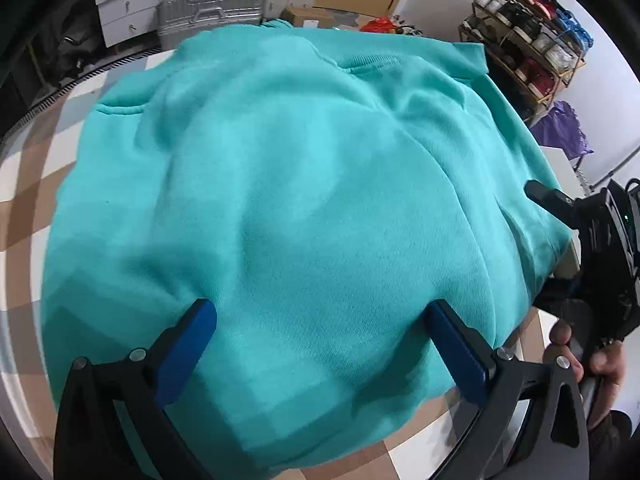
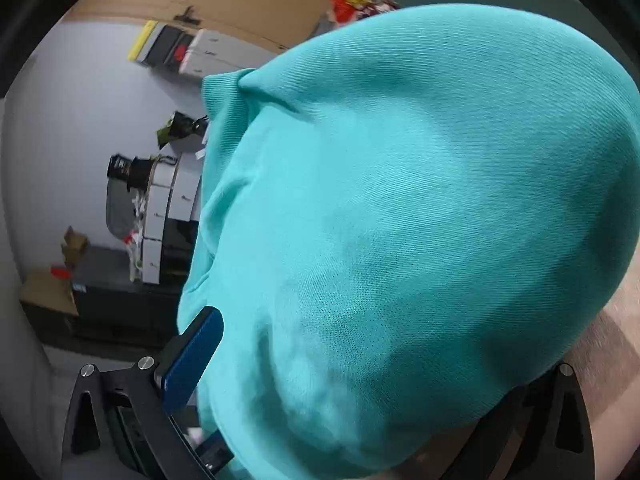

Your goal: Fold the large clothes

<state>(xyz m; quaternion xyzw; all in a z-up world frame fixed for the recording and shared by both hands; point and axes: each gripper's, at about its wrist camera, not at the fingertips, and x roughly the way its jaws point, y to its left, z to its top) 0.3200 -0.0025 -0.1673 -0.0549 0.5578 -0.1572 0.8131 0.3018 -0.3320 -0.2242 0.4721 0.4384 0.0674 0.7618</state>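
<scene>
Left wrist view: the teal sweatshirt lies spread on the checkered table; the left gripper hovers wide open, holding nothing. Right wrist view: thick, soft fleece drapes the right gripper, grip undeterminable; hems suit pinching.

Left tongs: blue fingers spread wide, pointing forward and down. Right tongs: at right edge of left view, gripped by bare hand; its own camera shows one blue finger, other hidden, state unclear.
</scene>
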